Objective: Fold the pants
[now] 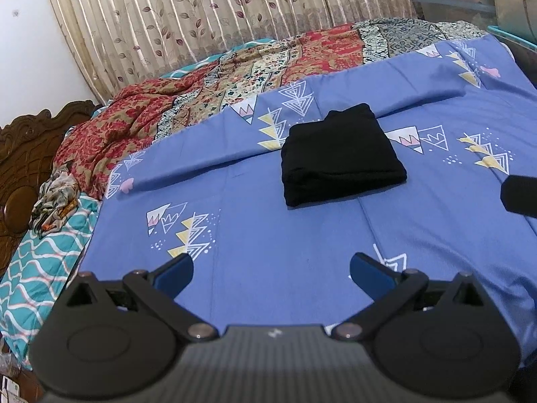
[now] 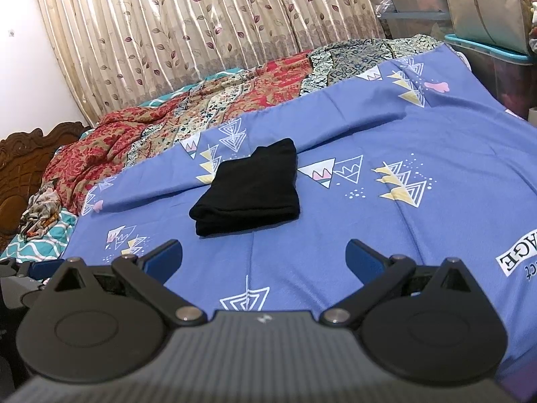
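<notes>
The black pants [image 1: 339, 156] lie folded into a small rectangular stack on the blue patterned bedsheet [image 1: 268, 235]; they also show in the right wrist view [image 2: 250, 188]. My left gripper [image 1: 271, 272] is open and empty, held above the sheet well in front of the stack. My right gripper [image 2: 263, 257] is open and empty, just in front of the stack's near edge. A dark part of the right gripper [image 1: 520, 196] shows at the right edge of the left wrist view.
A red and beige floral blanket [image 1: 201, 80] lies bunched behind the sheet. A teal wavy quilt [image 1: 43, 268] and a crumpled scarf [image 1: 55, 198] lie at the left by the carved wooden headboard [image 1: 23, 154]. Curtains [image 2: 201, 33] hang behind. Plastic storage boxes [image 2: 496, 67] stand at right.
</notes>
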{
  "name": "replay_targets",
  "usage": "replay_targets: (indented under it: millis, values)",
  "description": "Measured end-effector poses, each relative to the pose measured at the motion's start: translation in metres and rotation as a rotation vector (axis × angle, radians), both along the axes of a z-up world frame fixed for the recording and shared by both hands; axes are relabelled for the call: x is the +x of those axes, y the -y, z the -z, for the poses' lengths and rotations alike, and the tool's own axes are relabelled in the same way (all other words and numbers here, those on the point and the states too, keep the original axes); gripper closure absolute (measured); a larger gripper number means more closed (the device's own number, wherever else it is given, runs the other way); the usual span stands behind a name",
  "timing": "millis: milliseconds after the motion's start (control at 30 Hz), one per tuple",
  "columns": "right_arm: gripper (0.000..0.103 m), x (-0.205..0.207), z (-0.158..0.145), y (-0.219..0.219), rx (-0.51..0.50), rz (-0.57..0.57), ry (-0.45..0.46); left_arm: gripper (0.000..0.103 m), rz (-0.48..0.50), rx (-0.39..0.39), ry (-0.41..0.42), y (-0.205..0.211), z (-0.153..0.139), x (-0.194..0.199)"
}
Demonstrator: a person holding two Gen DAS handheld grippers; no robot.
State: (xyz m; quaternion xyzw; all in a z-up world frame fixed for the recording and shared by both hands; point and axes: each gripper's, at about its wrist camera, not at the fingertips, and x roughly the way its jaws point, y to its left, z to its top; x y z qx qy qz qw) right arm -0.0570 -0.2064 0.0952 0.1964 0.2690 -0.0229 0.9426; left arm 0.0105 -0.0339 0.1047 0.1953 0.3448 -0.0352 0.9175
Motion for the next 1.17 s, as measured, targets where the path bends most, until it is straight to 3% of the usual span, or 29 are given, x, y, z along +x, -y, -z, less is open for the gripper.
replay_targets:
  millis: [767, 1167]
  values:
    - [0.000, 0.000, 0.006, 0.003, 0.012, 0.017, -0.018, 0.000, 0.005, -0.012, -0.051, 0.002, 0.009, 0.004]
    - [0.000, 0.005, 0.007, 0.003, 0.006, 0.006, -0.008, 0.000, 0.045, -0.084, -0.094, 0.001, 0.011, 0.012]
